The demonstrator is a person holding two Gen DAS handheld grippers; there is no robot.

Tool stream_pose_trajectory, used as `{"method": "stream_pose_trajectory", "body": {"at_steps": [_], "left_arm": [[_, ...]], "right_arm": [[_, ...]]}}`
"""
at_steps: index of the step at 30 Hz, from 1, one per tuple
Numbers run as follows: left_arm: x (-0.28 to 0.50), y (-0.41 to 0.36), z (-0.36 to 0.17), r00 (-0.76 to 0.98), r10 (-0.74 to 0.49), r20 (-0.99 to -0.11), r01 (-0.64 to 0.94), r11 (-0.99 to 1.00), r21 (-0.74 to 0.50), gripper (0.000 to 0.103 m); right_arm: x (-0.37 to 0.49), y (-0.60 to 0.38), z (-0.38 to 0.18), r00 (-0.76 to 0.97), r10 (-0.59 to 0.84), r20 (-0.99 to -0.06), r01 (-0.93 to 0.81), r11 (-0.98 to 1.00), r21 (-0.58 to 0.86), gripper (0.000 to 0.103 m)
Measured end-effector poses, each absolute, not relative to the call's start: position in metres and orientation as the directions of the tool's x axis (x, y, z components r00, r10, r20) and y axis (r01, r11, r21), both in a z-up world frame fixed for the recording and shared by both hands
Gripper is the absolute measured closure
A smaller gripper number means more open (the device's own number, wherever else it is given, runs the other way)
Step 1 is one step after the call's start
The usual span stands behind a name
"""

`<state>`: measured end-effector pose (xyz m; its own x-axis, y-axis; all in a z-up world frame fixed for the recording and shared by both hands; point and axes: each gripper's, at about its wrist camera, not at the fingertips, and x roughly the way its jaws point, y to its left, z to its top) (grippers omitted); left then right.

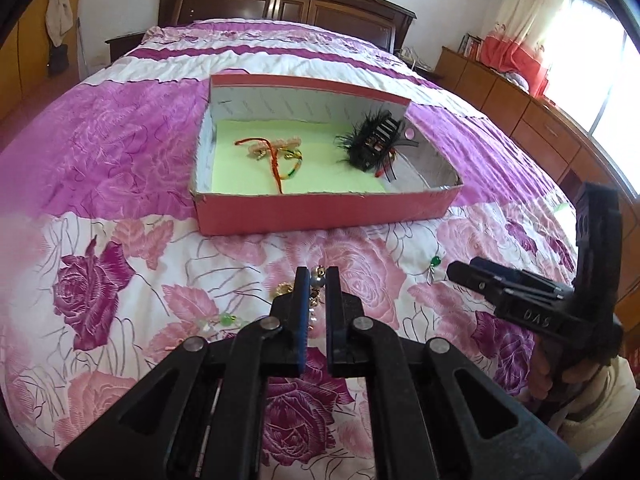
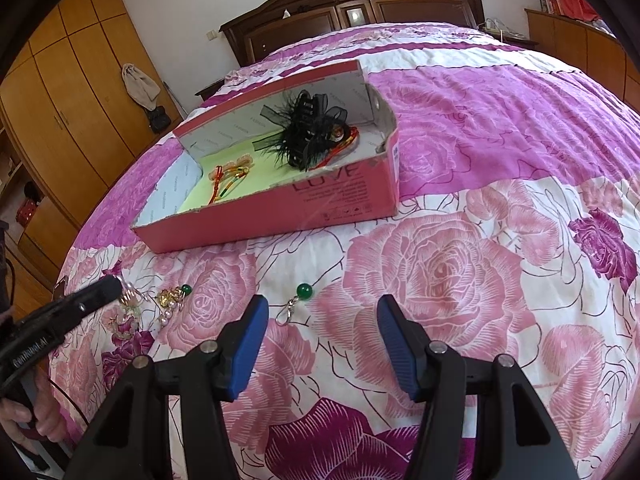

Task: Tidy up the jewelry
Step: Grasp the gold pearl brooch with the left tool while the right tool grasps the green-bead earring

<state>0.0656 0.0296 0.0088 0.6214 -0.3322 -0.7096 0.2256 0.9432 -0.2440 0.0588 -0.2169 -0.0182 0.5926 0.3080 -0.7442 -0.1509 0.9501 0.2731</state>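
A red cardboard box (image 1: 320, 210) (image 2: 280, 216) lies on the bed. It holds a red cord bracelet (image 1: 280, 156) (image 2: 226, 182) and a black feathered hair clip (image 1: 374, 140) (image 2: 316, 128). My left gripper (image 1: 318, 276) is shut on a pearl and gold earring (image 1: 318, 282) just above the bedspread; in the right wrist view its tip (image 2: 114, 286) sits over loose jewelry. My right gripper (image 2: 322, 312) is open and empty, just behind a green bead earring (image 2: 298, 300) (image 1: 434, 266). It shows at the right of the left wrist view (image 1: 460, 270).
More loose jewelry lies on the floral bedspread: gold and pearl pieces with a green bead (image 2: 172, 298) and pale beads (image 2: 124, 324) (image 1: 224, 320). A dark headboard (image 1: 288, 4) is at the far end, a wooden wardrobe (image 2: 60, 100) at the left and low cabinets (image 1: 520, 108) at the right.
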Motion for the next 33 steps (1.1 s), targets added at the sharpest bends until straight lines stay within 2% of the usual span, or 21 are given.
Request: {"method": "stream_pose_trajectory", "body": {"at_steps": [10,16,33], "left_arm": [[0.068,0.030,0.002,0.613,-0.324,-0.721,0.209,0.946,-0.247,0.103],[0.067,0.029,0.002,0.613,-0.324,-0.721,0.210,0.946,-0.247,0.103],[0.057,0.030,0.022,0.673,-0.318,-0.667,0.209,0.948,-0.241,0.103]], "right_arm": [[0.071,-0.201,-0.029,0.552,0.325,-0.768,-0.196,0.946,0.260,0.066],[0.080,-0.197,-0.038,0.529,0.308,-0.790,-0.191,0.951,0.243,0.085],[0.054,-0.201,-0.006,0.611,0.339,-0.715,-0.229,0.941,0.251,0.088]]}}
